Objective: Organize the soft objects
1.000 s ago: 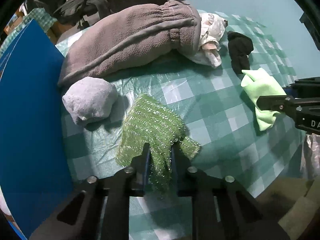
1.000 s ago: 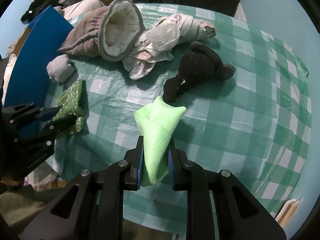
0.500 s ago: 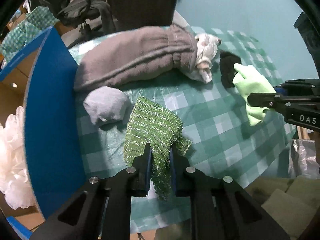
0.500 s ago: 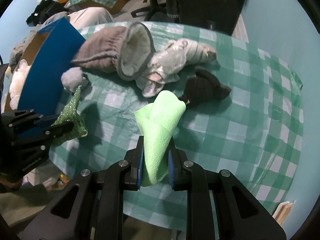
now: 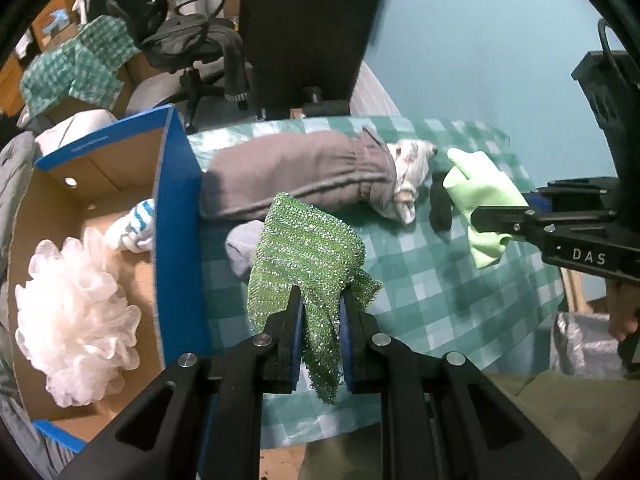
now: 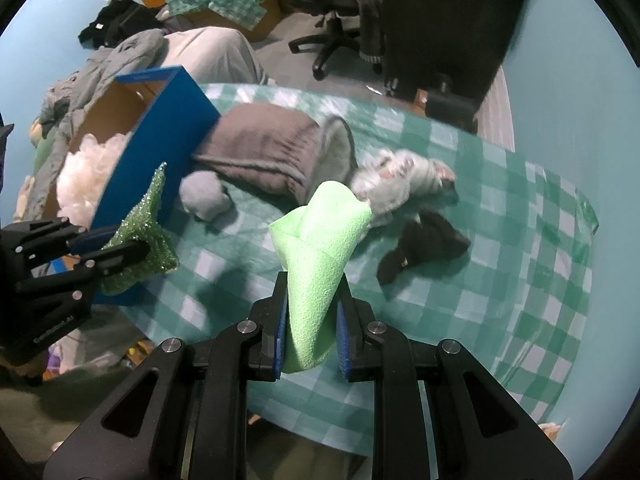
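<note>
Tongs [image 6: 310,312] around upright pale-green cloth [image 6: 320,240]

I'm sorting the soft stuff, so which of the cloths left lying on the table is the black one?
The small black cloth by the patterned white garment, the only dark piece; the rolled bundle and the big fleece are grey.

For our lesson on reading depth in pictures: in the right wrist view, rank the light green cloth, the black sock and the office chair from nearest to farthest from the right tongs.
1. Light green cloth: clamped in the right tongs.
2. Black sock: on the checked table, right of the cloth.
3. Office chair: on the floor beyond the table, top of view.
</note>
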